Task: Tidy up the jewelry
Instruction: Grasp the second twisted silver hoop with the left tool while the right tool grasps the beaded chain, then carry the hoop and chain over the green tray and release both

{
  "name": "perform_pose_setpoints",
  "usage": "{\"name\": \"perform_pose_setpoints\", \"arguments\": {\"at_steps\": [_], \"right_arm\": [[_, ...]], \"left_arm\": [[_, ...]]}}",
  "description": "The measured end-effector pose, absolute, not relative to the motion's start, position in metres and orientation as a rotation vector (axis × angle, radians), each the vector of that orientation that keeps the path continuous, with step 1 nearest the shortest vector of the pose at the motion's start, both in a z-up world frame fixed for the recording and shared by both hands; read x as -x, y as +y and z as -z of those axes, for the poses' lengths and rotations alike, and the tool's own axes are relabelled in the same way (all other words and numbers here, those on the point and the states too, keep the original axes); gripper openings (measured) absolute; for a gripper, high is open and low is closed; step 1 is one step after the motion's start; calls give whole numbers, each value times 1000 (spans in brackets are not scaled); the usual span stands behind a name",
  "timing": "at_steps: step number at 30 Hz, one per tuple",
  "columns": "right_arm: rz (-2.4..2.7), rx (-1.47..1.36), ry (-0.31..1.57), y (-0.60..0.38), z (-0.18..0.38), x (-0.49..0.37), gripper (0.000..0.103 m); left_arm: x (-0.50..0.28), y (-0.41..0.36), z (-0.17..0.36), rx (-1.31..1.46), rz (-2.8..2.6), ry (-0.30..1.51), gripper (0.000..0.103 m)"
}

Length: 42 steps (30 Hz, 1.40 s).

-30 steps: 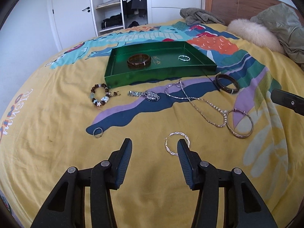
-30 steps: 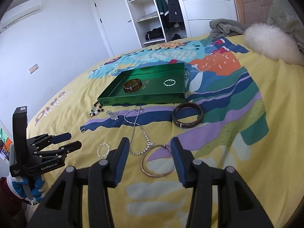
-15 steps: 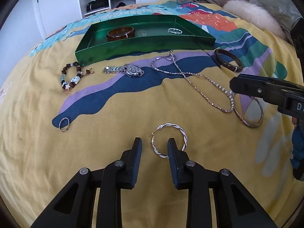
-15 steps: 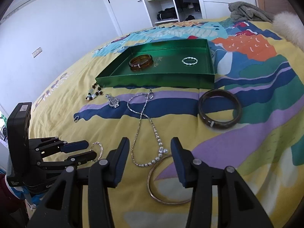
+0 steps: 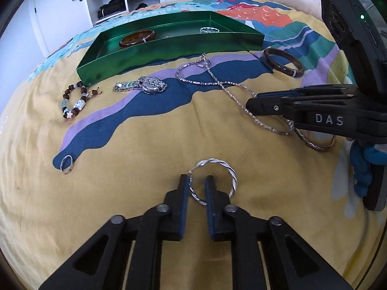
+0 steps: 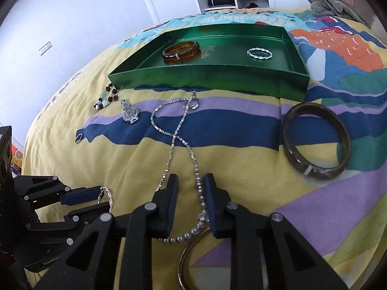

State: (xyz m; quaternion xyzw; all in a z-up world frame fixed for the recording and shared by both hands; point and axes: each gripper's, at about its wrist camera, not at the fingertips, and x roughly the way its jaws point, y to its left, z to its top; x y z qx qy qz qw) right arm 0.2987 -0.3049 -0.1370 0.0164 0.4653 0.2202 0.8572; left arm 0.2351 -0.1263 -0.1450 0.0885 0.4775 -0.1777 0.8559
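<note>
**Two pieces taken up at once from the bedspread**

The left gripper (image 5: 196, 181) was seen with its jaws drawn narrow around one side of the twisted silver hoop (image 5: 212, 178), which lay flat on the yellow part of the bedspread (image 5: 145, 193). A small gap was left on each side of the wire, so the hoop was straddled but probably not yet pinched. It was likely approached at the rim because a thin wire is best caught across its edge.

The right gripper (image 6: 189, 186) was held half spread over the lower strand of the silver chain (image 6: 179, 130), near the thin metal bangle (image 6: 191, 249); nothing was clamped.

The green tray (image 6: 217, 77) was placed near the far edge of the bedspread, and an amber bangle (image 6: 181, 52) and a second twisted hoop (image 6: 259, 53) were already laid inside. The dark bangle (image 6: 316, 140), the watch (image 5: 150, 85), the bead bracelet (image 5: 75, 99) and a small ring (image 5: 66, 164) were left outside it, so much sorting remained.

Behind the bed, a white door and an open wardrobe were visible.
</note>
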Motion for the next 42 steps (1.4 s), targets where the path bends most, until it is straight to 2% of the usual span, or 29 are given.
{"name": "perform_pose_setpoints", "arguments": {"at_steps": [1,3,10,24,34,42], "right_arm": [[-463,-31,980,-305,138,-299,7],[-471,-37,982,-305,137,-298,4],[-478,-80,917,-309,114,-280,4],[-478,-40,704,-298,3,-214,4],[-457,-23,593,-299,-52,-152,4],[-438,-11,532,-299,-84,-139,4]], "left_arm": [[-235,-126,145,-178,374,999,7],[-233,-124,144,-161,373,990,4],[-222,-116,125,-135,351,939,4],[-175,-89,53,-93,331,792,4],[-132,-70,12,-71,341,698,4],[-139,-57,-7,-48,325,667,4]]}}
